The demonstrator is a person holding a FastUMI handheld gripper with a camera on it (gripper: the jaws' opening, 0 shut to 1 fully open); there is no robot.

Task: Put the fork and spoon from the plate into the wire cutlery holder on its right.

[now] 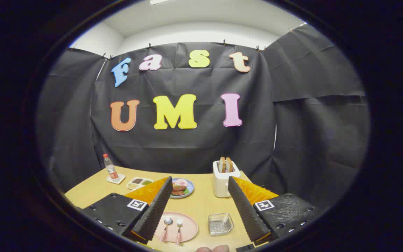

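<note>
**Fingers wide above the plate, nothing picked up yet**

Black cloth walls close in the booth, and below them I have a pale wooden table [201, 206] with a smooth, matte top. I take the pink plate [189, 227] as my landmark. It is round, shallow and glossy, and on it lie the spoon [167, 224] and the fork [179, 225] side by side, metal heads pointing away from me, slim pink handles toward me. Just right of the plate sits the wire cutlery holder [220, 224] — a small, squarish basket of fine silver mesh, open at the top and apparently empty.

Beyond the plate there is a blue dish of food [181, 188]; beyond and to the right, a white toaster [224, 180] with two slices standing in it. Further off to the left of the plate are a small tray [139, 182] and a bottle [110, 168] on a coaster.

My gripper [201, 218] hangs above the near edge of the table with its fingers spread wide and holding nothing. Their inner pads are black and ribbed, backed by orange plastic. The left finger [154, 210] overlaps the plate's left rim from my angle.

I judge this to be the approach to the first pick — neither utensil has gone across. Next I would need to descend, straddle one thin handle and close squarely; low, slick metal on a glossy plate may skid.
</note>
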